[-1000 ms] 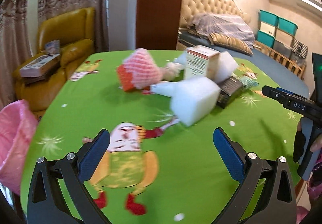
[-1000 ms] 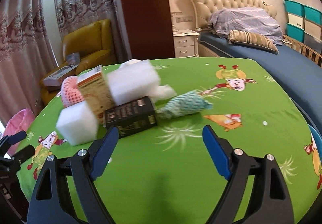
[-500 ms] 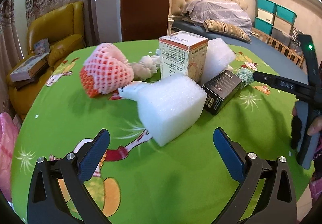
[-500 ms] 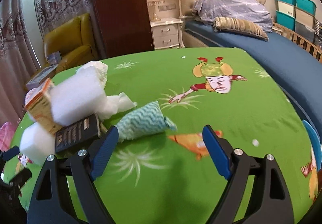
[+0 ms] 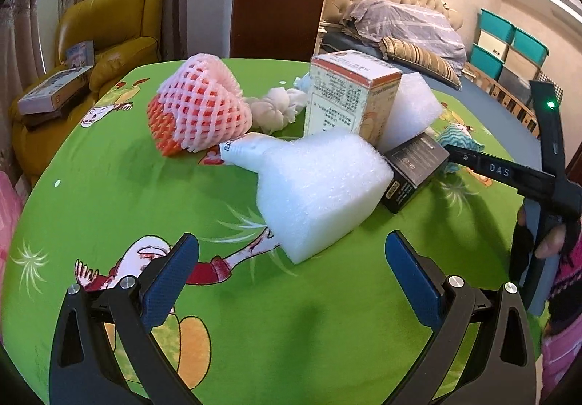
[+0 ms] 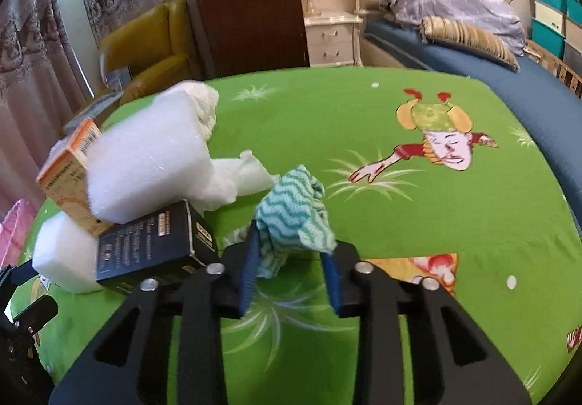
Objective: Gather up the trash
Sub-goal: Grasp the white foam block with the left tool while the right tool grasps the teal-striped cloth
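Note:
A pile of trash lies on the green cartoon tablecloth [image 5: 109, 186]. It holds a white foam block [image 5: 320, 186], a pink foam fruit net [image 5: 196, 114], an orange-and-white carton [image 5: 349, 95], a black box [image 5: 414, 165], crumpled tissue [image 5: 272, 106] and a teal wavy-patterned cloth [image 6: 291, 219]. My left gripper [image 5: 291, 270] is open and empty, just short of the foam block. My right gripper [image 6: 293, 266] has closed on the teal cloth, next to the black box [image 6: 152, 245].
A second foam block [image 6: 145, 157] leans on the carton [image 6: 69, 172]. A pink bag [image 5: 7, 208] hangs off the table's left edge. A yellow armchair [image 5: 91, 41] stands behind on the left, a bed [image 6: 454, 41] behind on the right.
My right gripper moved forward to the teal cloth and closed on it. My left gripper came closer to the white foam block and stayed open.

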Demonstrator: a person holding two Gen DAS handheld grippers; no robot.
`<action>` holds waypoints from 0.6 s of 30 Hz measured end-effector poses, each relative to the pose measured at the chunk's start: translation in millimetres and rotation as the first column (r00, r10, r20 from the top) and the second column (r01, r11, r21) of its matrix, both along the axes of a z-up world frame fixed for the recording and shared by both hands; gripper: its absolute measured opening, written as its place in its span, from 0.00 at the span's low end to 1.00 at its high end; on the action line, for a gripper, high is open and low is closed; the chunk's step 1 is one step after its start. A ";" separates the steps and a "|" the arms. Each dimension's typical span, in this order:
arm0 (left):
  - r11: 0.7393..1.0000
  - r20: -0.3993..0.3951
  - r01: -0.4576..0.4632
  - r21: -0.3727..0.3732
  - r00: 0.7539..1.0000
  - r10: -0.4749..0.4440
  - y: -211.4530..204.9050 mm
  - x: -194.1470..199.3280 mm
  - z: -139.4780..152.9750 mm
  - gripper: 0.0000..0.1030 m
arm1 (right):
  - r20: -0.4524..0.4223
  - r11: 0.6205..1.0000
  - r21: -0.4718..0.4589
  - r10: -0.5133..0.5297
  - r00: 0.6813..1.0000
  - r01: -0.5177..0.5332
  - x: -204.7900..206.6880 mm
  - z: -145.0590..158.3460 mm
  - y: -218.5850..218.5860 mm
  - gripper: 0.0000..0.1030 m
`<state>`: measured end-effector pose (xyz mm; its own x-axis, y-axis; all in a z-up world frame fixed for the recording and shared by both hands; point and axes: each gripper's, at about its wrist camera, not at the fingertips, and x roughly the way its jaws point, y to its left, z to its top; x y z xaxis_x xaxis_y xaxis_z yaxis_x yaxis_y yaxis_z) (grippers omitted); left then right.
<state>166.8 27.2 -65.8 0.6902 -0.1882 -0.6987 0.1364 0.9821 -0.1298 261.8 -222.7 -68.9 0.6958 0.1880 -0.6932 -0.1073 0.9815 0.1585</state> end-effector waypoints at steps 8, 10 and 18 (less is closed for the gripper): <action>1.000 0.014 -0.014 -0.004 1.000 0.014 -14.2 6.0 7.4 0.93 | 0.084 0.999 0.030 -0.033 0.996 0.030 -40.1 9.7 -11.8 0.25; 0.999 0.003 -0.030 -0.018 1.000 0.030 -18.4 10.7 6.9 0.93 | 0.100 0.999 0.029 -0.037 0.994 0.034 -49.9 11.0 -12.5 0.25; 0.990 -0.026 -0.143 -0.006 0.989 0.143 -28.6 28.1 -0.3 0.93 | 0.122 0.997 0.058 -0.053 0.991 0.046 -72.0 11.5 -20.6 0.25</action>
